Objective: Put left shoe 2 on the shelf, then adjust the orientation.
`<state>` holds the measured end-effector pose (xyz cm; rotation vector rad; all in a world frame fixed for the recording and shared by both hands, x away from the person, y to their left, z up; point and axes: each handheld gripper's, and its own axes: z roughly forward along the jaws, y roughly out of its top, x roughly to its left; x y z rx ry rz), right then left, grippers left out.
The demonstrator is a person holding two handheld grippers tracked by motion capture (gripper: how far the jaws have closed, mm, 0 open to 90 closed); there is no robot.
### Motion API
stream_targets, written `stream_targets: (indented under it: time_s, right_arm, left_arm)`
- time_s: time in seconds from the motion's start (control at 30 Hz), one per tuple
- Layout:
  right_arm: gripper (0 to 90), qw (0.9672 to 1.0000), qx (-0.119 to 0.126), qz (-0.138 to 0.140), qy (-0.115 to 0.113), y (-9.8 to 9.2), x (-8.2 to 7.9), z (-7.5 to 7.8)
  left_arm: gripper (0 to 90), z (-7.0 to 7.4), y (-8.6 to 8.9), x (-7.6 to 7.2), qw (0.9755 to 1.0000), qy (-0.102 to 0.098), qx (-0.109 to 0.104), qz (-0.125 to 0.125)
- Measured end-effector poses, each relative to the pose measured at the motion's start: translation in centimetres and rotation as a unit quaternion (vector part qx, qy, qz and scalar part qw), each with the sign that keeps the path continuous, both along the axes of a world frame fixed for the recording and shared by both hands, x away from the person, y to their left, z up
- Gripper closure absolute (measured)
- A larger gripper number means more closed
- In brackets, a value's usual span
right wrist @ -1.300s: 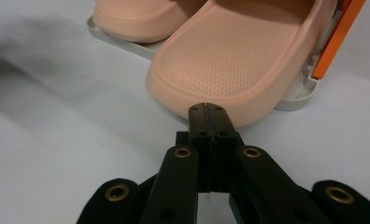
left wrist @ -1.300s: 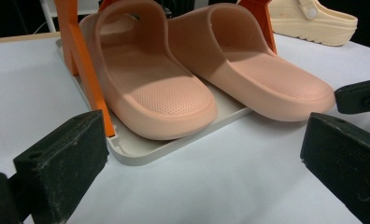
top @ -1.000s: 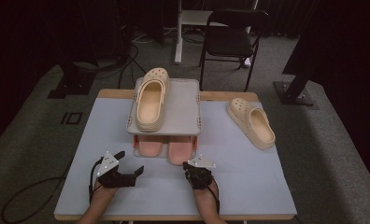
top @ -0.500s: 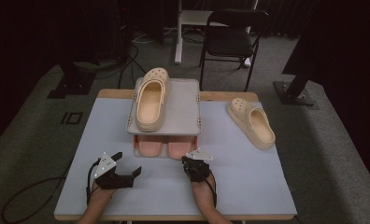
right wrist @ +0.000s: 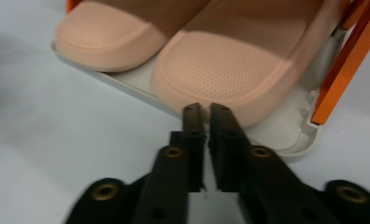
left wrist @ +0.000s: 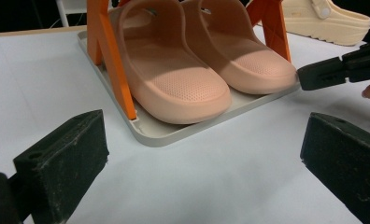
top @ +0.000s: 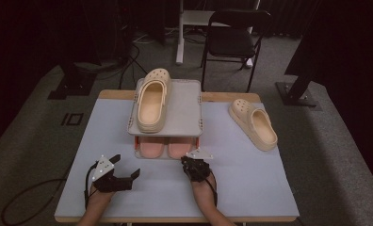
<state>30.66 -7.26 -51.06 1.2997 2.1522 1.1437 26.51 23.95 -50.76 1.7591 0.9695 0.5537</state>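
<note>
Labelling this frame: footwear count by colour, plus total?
Cream clogs: 2, one on the rack's top shelf, one on the table at right.
Pink slides: 2, side by side on the rack's bottom tray.
Total: 4.

I find no text, label, brand or number that I can read anywhere (not on the shoes, the rack or the table).
</note>
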Motion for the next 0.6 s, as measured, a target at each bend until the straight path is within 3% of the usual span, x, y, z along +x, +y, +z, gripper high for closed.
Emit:
stream_targets:
  time_s: [0.07, 0.17, 0.37, 0.6]
  right_arm:
    - [81.1, 1.0, -0.001, 0.008, -0.004, -0.2, -0.3, 0.4]
    - [72.4, 0.9997, -0.007, 0.022, -0.006, -0.5, -0.8, 0.9]
    - [54.9, 0.9994, 0.006, 0.035, 0.002, -2.4, -1.7, 1.6]
    - [49.6, 0.9989, 0.027, 0.039, 0.003, -5.3, -2.5, 2.3]
  left_arm:
    - [0.9, 0.0, 0.0, 0.0, 1.0, 0.0, 0.0, 0.0]
    - [0.9, -0.1, 0.0, 0.0, 1.0, 0.002, 0.001, -0.001]
    - [0.8, -0.1, 0.2, -0.1, 1.0, 0.002, -0.001, 0.004]
    - [0.9, -0.2, 0.3, -0.3, 1.0, 0.005, -0.001, 0.007]
